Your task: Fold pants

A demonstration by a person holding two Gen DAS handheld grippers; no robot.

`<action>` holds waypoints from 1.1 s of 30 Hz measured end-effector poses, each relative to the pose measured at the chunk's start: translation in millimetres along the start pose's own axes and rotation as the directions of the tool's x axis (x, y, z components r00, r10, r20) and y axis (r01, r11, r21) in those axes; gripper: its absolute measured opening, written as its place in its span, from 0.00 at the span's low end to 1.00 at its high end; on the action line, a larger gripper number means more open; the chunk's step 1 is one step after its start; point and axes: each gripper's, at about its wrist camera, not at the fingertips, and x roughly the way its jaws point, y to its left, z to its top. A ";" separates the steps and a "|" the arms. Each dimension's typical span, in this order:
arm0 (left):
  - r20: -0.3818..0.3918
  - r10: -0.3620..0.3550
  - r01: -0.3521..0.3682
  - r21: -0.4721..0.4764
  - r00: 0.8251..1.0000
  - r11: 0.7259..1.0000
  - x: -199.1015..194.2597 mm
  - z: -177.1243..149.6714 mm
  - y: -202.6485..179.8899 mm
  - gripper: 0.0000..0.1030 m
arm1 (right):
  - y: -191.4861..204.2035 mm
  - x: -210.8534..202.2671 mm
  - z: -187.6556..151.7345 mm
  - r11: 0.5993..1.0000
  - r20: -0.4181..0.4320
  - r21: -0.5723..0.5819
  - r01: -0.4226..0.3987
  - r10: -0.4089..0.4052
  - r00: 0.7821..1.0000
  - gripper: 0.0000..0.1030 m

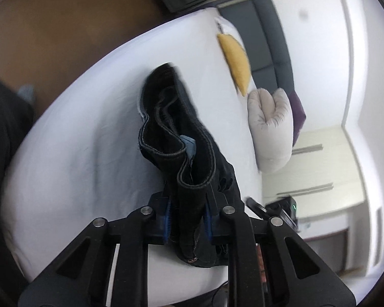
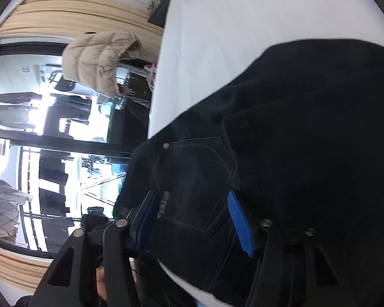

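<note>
Jaws both clamped on black pants (image 1: 181, 138) | cloth bunched between pads, above bed (image 1: 89, 133)

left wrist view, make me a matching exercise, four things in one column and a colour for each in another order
Things:
1. pants
2. bed sheet
3. cushion
4. headboard

Colours:
a. white
b. dark grey
c. black
d. yellow

Pairs: 1-c, 2-a, 3-d, 4-b
</note>
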 end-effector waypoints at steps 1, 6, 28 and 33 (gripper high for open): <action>0.002 0.004 -0.004 0.025 1.000 1.000 -3.5 0.7 -8.0 0.17 | -4.9 7.3 2.9 1.000 -0.019 0.013 0.026 -0.026 0.999 0.58; 0.015 0.021 -0.023 0.151 1.000 0.988 -3.6 4.7 -41.4 0.16 | -19.0 24.0 4.3 0.997 -0.031 0.039 0.070 -0.069 0.997 0.49; -0.087 0.168 -0.026 0.816 0.982 0.577 189.2 -121.2 -250.5 0.16 | 65.2 -86.4 36.6 0.977 0.030 -0.212 -0.031 0.038 0.999 0.83; -0.113 0.196 0.003 0.872 0.974 0.489 213.9 -158.2 -255.0 0.14 | 61.5 -89.9 35.6 0.961 -0.018 -0.269 0.063 -0.070 0.997 0.87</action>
